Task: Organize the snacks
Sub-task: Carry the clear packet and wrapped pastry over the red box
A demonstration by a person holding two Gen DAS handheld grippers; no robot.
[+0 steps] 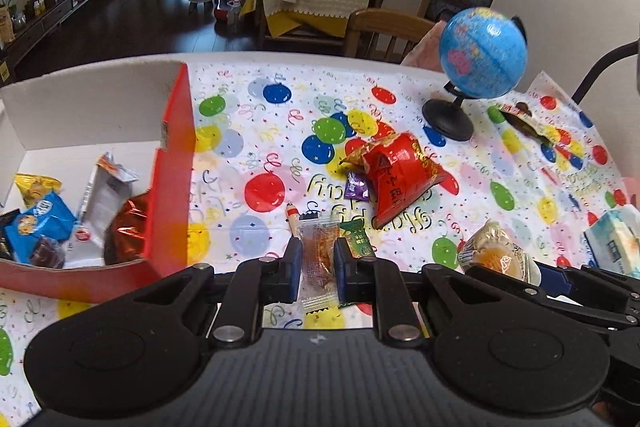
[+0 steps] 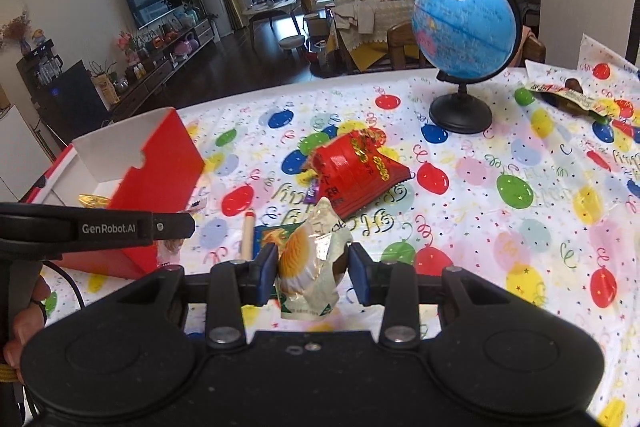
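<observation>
Left claw [image 1: 317,259] pinching clear sachet [image 1: 317,263], box rim [image 1: 170,163] beside

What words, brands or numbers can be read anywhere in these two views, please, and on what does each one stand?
"GenRobot.AI": white lettering on the side of the left gripper, seen from the right wrist.
Tablecloth: cursive party lettering, seen upside down; not readable with certainty.
Red snack bag: black and gold characters, too blurred to read.
Green packet: print too small.
Globe: labels blurred.
Tissue pack: print too small.
</observation>
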